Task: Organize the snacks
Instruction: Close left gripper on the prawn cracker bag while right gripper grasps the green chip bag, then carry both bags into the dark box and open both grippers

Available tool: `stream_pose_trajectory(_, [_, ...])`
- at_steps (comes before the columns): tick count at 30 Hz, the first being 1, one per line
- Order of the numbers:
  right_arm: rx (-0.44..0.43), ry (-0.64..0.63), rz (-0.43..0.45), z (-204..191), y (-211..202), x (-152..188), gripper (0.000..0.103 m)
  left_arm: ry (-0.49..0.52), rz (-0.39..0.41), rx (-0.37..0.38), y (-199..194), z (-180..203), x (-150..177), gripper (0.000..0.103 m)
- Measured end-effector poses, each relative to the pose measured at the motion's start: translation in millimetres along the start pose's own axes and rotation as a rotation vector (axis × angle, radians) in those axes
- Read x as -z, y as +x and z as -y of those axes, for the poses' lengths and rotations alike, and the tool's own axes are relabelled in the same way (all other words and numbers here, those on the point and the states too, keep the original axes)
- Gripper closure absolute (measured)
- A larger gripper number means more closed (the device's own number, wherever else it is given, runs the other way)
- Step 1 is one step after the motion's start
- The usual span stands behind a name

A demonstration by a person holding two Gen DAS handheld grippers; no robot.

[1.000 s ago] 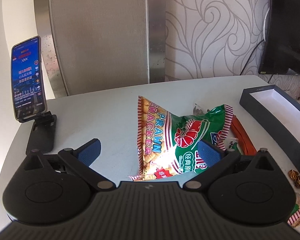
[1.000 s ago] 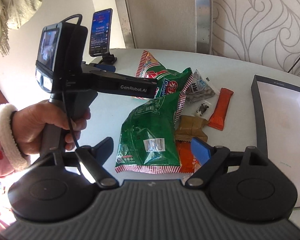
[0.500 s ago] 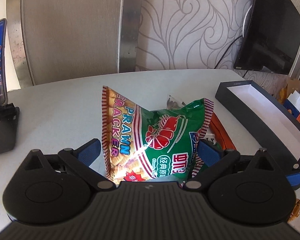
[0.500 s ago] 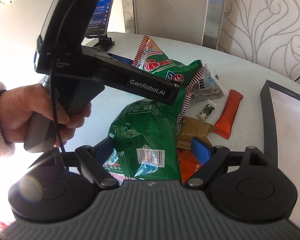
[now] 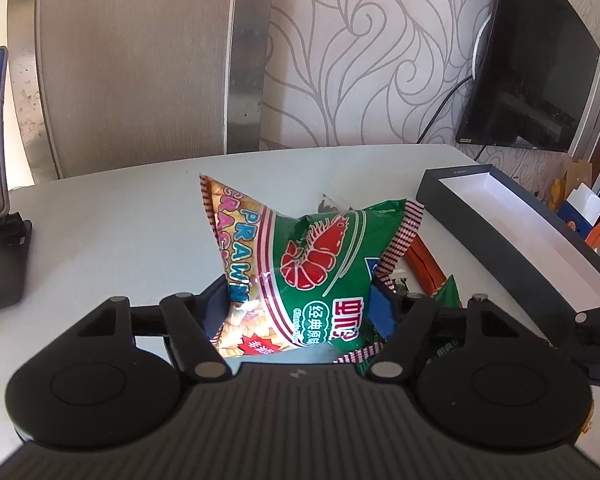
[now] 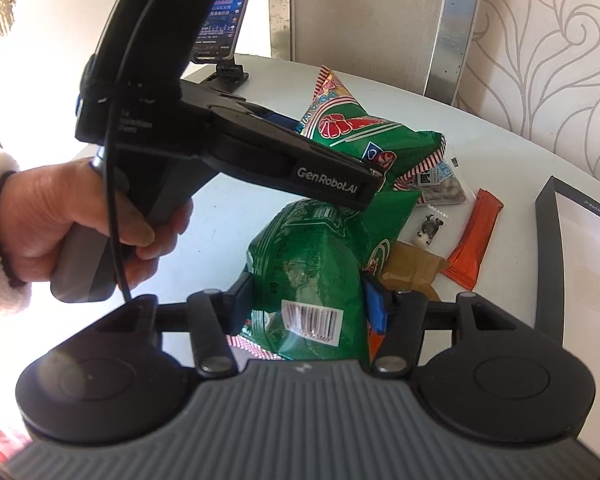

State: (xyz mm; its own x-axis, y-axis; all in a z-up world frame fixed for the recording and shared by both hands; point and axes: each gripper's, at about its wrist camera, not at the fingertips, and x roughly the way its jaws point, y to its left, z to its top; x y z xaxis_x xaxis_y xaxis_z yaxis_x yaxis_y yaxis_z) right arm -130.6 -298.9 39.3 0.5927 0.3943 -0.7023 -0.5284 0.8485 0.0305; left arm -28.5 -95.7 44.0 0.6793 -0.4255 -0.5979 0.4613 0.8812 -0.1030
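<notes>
A green and yellow prawn cracker bag [image 5: 312, 256] stands on the white table [image 5: 112, 216]. My left gripper [image 5: 300, 304] is closing on its lower part, and both blue pads press into its sides. In the right wrist view, a second green snack bag [image 6: 312, 256] with a barcode lies nearer. My right gripper [image 6: 308, 296] is closing on it, with both pads against the foil. A hand [image 6: 80, 216] holds the left tool over the prawn cracker bag [image 6: 364, 136].
An open dark box with a white inside [image 5: 452, 196] lies at the right. An orange bar [image 6: 476, 236], a brown packet [image 6: 412, 268] and a clear packet [image 6: 444, 188] lie beside the bags. A phone on a stand [image 6: 224, 8] is at the far left, and a screen [image 5: 532, 72] hangs on the wall.
Both pairs of jaws have narrowed from wide open onto their bags. The left view has swung right, and the right gripper has moved in over the green bag.
</notes>
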Motion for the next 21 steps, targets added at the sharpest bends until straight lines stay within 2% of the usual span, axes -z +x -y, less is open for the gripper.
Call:
stream_pose_trajectory(4, [-0.005,0.006,0.006,-1,-7,1,0.047,0.01,0.03,-0.012,-10,4,-2,0.031])
stream_pose_trajectory(12, [-0.019,0.048,0.024,8,-21,1,0.047,-0.032,0.091,-0.024,-41,-6,-20,0.031])
stream_pose_trajectory(17, [-0.026,0.077,0.043,13,-33,3,0.047,0.002,0.096,-0.08,-48,-8,-25,0.031])
stream_pose_trajectory(21, [-0.038,0.082,0.09,11,-50,0,0.047,0.01,0.094,-0.096,-48,-6,-26,0.031])
